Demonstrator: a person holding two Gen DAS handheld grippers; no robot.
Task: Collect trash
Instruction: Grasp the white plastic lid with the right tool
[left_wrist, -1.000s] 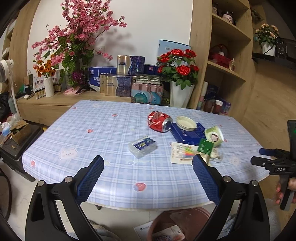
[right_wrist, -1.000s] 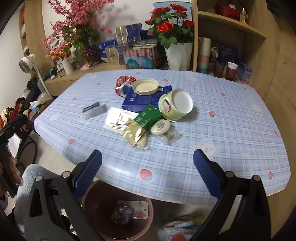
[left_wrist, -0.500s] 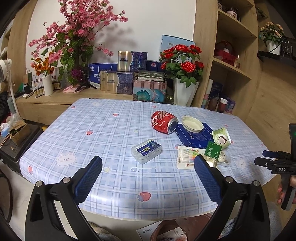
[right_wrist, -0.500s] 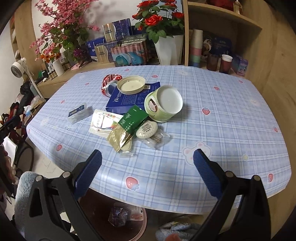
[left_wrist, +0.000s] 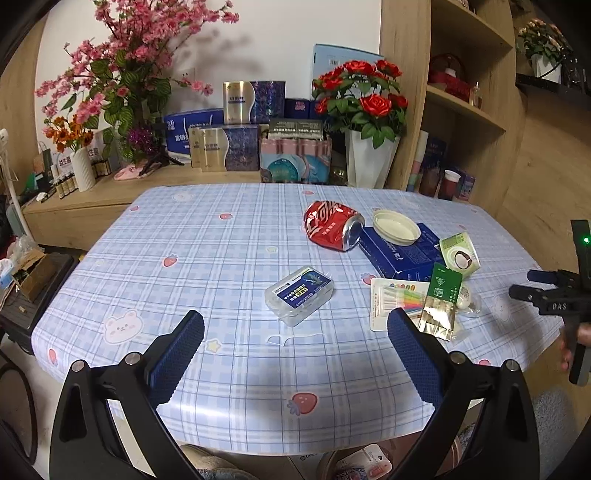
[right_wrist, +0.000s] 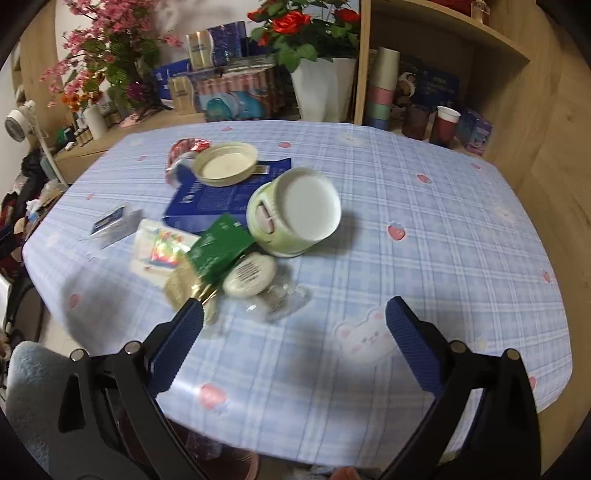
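Trash lies on the checked table: a crushed red can, a cream lid on a blue box, a tipped green cup, a green-gold sachet, a card of coloured sticks and a clear plastic case. My left gripper is open and empty above the near table edge. My right gripper is open and empty, just short of a white soap, a clear wrapper, the sachet and the cup.
A brown bin with trash stands under the near table edge. Behind the table are flower vases, gift boxes and wooden shelves. My right gripper's body shows in the left wrist view.
Both grippers have moved forward and lower over the table. The trash pile now sits closer to my right gripper. The bin has nearly slid out of view.
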